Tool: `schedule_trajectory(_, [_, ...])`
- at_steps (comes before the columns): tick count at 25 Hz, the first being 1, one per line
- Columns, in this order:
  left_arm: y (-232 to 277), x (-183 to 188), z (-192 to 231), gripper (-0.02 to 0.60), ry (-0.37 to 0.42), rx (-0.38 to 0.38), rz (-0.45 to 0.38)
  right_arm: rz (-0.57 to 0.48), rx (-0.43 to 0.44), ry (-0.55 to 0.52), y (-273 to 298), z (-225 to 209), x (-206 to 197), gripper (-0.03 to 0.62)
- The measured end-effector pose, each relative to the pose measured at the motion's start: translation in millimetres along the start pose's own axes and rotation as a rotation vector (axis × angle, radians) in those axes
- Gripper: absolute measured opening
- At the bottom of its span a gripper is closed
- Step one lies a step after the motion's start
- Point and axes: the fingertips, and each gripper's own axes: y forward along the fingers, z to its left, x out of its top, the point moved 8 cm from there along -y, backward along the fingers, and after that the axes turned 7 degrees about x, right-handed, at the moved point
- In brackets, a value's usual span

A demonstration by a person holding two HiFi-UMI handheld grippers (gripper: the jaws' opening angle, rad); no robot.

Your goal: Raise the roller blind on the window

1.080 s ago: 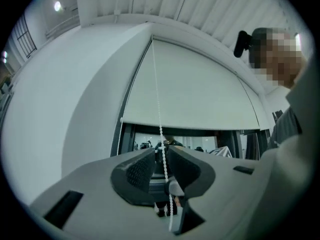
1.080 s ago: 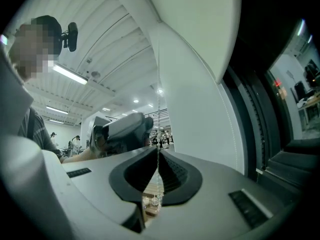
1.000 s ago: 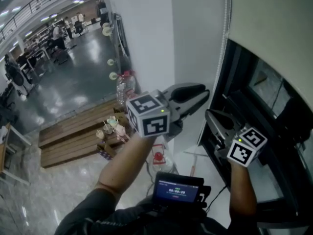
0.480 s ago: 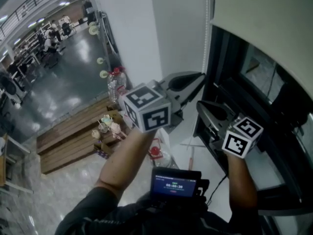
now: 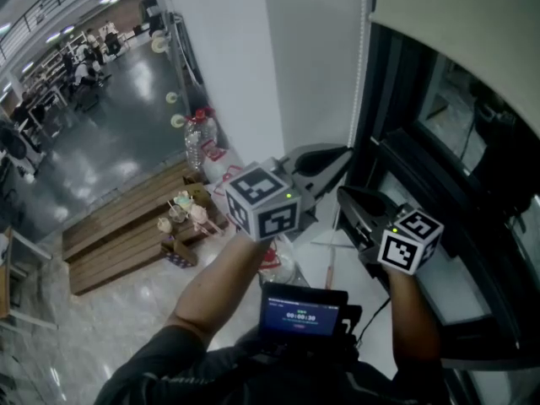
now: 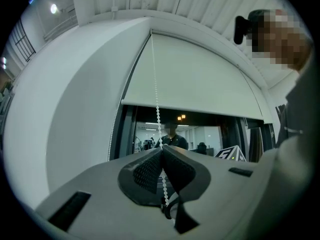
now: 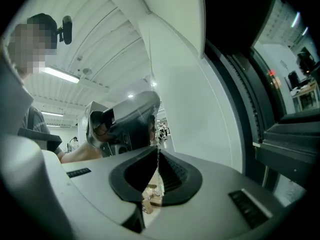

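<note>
The cream roller blind (image 6: 200, 84) (image 5: 464, 15) covers the upper part of the dark window (image 6: 200, 134). Its white bead chain (image 6: 155, 94) (image 5: 363, 66) hangs down beside the frame. My left gripper (image 6: 161, 148) (image 5: 344, 153) is shut on the bead chain, which runs on down through the pads. Just right of it and lower, my right gripper (image 7: 157, 148) (image 5: 342, 194) has its jaws together. Only a thin pale sliver shows in their seam, and I cannot tell whether that is the chain. In the right gripper view the left gripper (image 7: 125, 121) sits just beyond the right gripper's jaws.
The white wall (image 5: 321, 57) stands left of the window frame (image 5: 396, 142). Below on the floor lie a wooden platform (image 5: 118, 234) with cups (image 5: 190, 213) and a water bottle (image 5: 198, 142). A small screen (image 5: 304, 315) hangs at the person's chest. People sit in the far hall.
Both grippers have come down a little, staying side by side by the frame. The blind's lower edge sits higher in the head view than before.
</note>
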Motion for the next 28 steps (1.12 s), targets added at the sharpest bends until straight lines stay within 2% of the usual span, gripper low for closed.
schedule_trajectory(6, [-4,-16,1,0.008,-0.015,0.008,0.022,0.043,-0.010,0.023,-2,-2,-13,0.014])
schedule_trajectory(10, [-5,-14,0,0.008,-0.011,-0.002,0.023,0.097,-0.050,-0.105,-14,8,8,0.051])
schedule_trajectory(15, [-2,-15,-4,0.008,-0.045,-0.027,0.006,-0.028,-0.080,-0.190,-31,9,61,0.068])
schedule_trajectory(19, [-1,-14,-16,0.008,-0.043,-0.054,0.002,-0.123,-0.052,-0.224,-28,19,102,0.084])
schedule_trajectory(25, [-2,-13,-21,0.008,-0.032,-0.059,0.002,-0.136,-0.012,-0.279,-9,27,136,0.084])
schedule_trajectory(26, [-2,-13,-21,0.008,-0.030,-0.058,0.003,-0.136,-0.001,-0.277,-6,27,138,0.044])
schedule_trajectory(28, [-3,-13,-21,0.008,-0.022,-0.052,0.005,-0.131,0.013,-0.272,-3,28,138,0.021])
